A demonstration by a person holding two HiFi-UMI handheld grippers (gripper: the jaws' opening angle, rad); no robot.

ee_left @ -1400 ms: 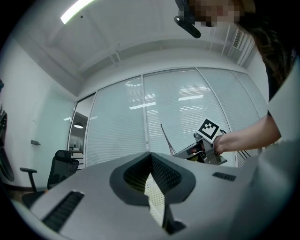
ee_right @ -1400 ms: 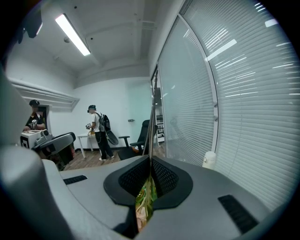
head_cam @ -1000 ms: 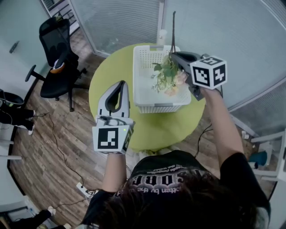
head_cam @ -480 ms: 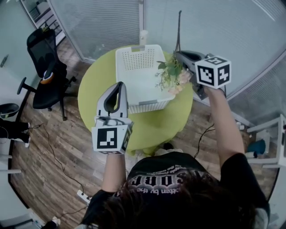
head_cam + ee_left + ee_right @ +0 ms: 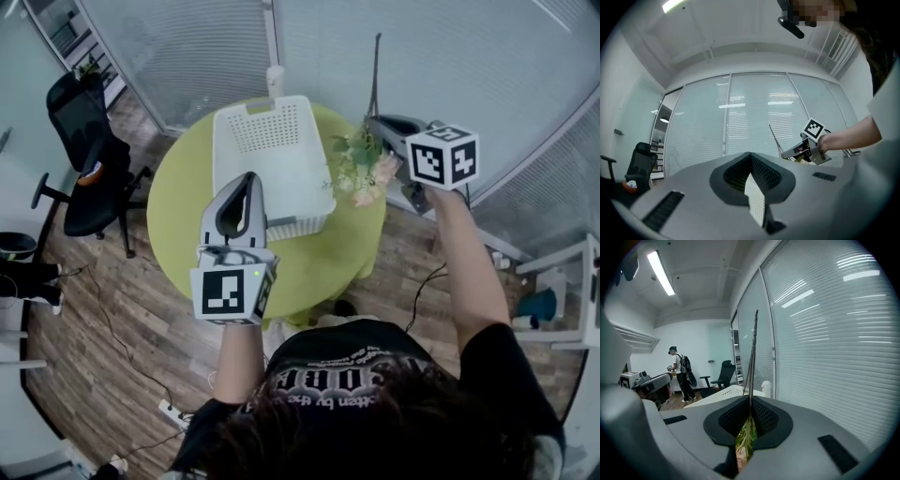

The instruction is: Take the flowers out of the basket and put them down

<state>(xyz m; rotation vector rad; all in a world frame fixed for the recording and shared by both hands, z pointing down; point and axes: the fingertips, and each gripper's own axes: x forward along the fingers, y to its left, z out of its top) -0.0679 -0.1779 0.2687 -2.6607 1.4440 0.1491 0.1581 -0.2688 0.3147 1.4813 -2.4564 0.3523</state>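
2 grippers are raised: your right gripper (image 5: pixel 373 125) pinches the flowers (image 5: pixel 359 167) by their stems, blooms hanging just outside the basket (image 5: pixel 281 223), over the table's (image 5: pixel 187 206) right edge. Your left gripper (image 5: pixel 246 183) hovers empty, jaws pressed together.

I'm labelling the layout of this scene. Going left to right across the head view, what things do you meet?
office chair → basket → flowers → right hand-held gripper

A black office chair (image 5: pixel 86 155) stands on wood floor (image 5: pixel 103 291) by glass walls (image 5: pixel 192 47).
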